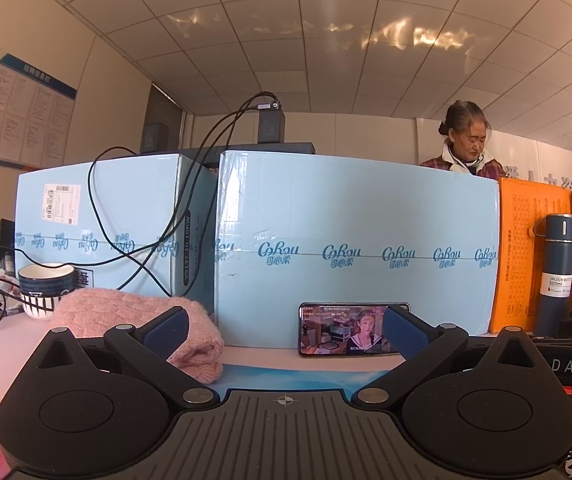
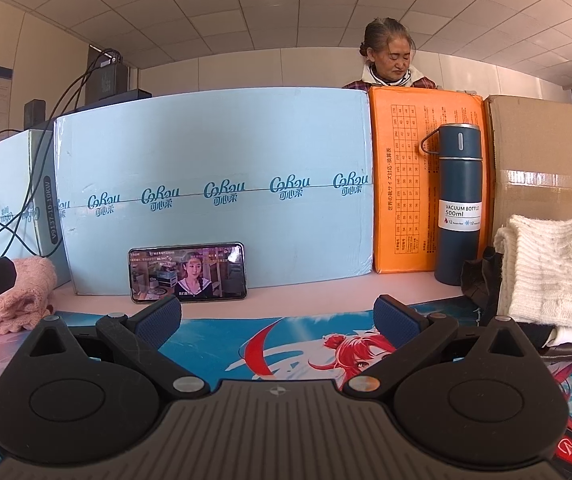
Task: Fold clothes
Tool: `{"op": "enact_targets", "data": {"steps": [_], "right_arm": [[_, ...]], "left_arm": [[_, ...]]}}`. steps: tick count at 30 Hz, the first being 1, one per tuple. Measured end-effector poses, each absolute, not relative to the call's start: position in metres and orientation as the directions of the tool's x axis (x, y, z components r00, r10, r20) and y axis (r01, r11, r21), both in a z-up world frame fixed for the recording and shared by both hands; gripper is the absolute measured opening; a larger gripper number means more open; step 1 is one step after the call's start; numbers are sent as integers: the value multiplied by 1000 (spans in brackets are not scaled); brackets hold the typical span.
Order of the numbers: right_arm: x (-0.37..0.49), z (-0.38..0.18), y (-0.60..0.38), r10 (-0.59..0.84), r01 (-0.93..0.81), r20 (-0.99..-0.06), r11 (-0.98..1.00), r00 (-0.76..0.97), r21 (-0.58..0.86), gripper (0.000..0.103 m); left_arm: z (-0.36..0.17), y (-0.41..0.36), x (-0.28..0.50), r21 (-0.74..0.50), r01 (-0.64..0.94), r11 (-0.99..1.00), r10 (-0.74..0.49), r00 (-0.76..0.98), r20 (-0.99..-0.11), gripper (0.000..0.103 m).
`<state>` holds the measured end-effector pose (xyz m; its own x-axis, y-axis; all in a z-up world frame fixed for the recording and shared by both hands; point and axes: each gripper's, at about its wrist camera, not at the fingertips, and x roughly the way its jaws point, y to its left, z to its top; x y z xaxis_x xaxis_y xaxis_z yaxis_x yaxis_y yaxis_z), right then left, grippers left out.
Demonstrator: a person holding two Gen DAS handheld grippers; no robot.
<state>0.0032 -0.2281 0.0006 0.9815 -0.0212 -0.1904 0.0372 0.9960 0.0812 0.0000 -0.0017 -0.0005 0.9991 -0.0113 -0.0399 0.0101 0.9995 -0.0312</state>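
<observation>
Both grippers hover with jaws spread wide, holding nothing. Ahead-left of the left gripper (image 1: 283,330) lies a folded pink knitted sweater (image 1: 157,328); right of the right gripper (image 2: 277,314) sits a cream ribbed knit garment (image 2: 554,268). Beyond, a propped black smartphone (image 2: 187,273) and tall navy vacuum bottle (image 2: 458,204) could topple if a reach swings wide.

A row of boxes (image 2: 213,184) stands along the far edge of the tabletop (image 2: 326,292). A phone (image 2: 187,273) leans on its side against the middle box, with a mat (image 2: 286,344) lying before it. Toward the left edge, a folded sweater (image 1: 153,320) lies before the boxes, and a bowl (image 1: 45,290) sits just left of it. Toward the right edge, a bottle (image 2: 460,204) stands against the boxes, and a stack of folded clothes (image 2: 554,272) lies to its right. A woman (image 2: 390,56) stands behind the boxes.
</observation>
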Motion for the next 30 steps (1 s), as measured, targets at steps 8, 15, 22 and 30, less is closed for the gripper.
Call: {"op": "enact_targets", "data": {"steps": [8, 15, 22, 30], "right_arm": [[-4, 1, -231, -41, 56, -155, 994, 987, 97, 103], [-17, 4, -239, -90, 101, -128, 992, 988, 81, 103], [-52, 18, -272, -102, 107, -79, 992, 992, 66, 103], [-103, 28, -325, -207, 208, -35, 977, 978, 52, 103]], "left_arm": [[-1, -3, -5, -17, -21, 1000, 21, 1000, -16, 103], [0, -6, -6, -4, 36, 999, -36, 999, -28, 103], [4, -15, -16, -94, 203, 975, -209, 976, -54, 103], [11, -65, -28, -281, 409, 868, -443, 894, -70, 103]]}}
